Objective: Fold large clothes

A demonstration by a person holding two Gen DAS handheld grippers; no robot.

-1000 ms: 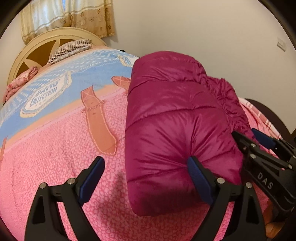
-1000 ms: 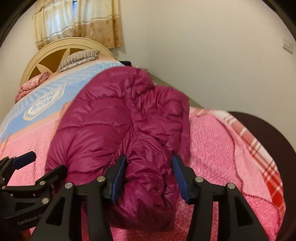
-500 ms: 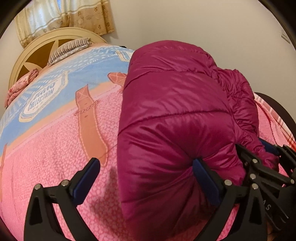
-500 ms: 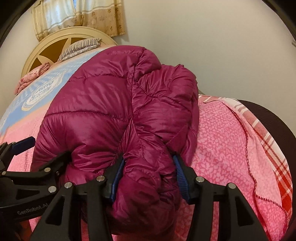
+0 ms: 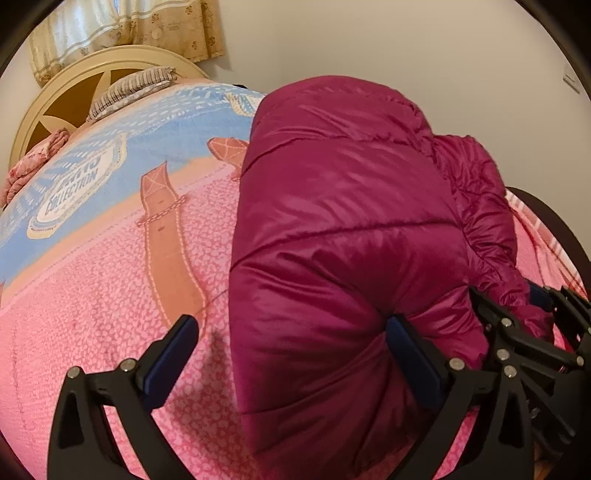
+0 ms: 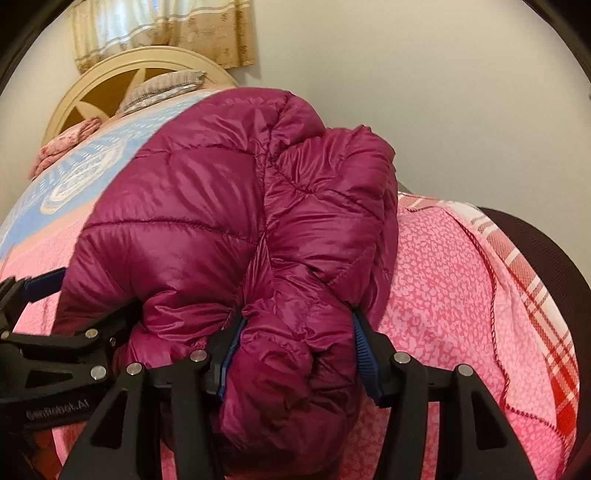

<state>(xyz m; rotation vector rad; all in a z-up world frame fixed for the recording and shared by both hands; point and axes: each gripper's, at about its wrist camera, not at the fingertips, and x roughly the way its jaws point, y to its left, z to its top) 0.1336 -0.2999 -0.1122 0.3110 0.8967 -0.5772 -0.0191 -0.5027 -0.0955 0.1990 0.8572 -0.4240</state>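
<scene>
Your left gripper (image 5: 291, 354) stands with its jaws spread wide: the left finger sits clear over the pink blanket (image 5: 92, 302), while the right finger presses into the near left side of the magenta puffer jacket (image 5: 343, 229). Nothing is pinched between those fingers; the jacket only partly fills the gap. Your right gripper (image 6: 295, 354) has its jaws closed to a narrow gap around a bunched fold of the jacket (image 6: 236, 206), both blue pads bearing on the fabric. The jacket lies folded into a thick bundle on the bed, on the pink part of the blanket, its far end reaching toward the blue printed section (image 5: 110, 147). In the right wrist view, your left gripper (image 6: 55, 332) shows at the left edge, tucked against the bundle's side. In the left wrist view, your right gripper (image 5: 532, 332) shows at the right edge, against the jacket's gathered end. A cream headboard (image 5: 74, 88), a striped pillow (image 5: 133, 86) and a curtain (image 5: 129, 29) stand at the far end. A plaid border (image 6: 532, 295) edges the blanket at the right.
</scene>
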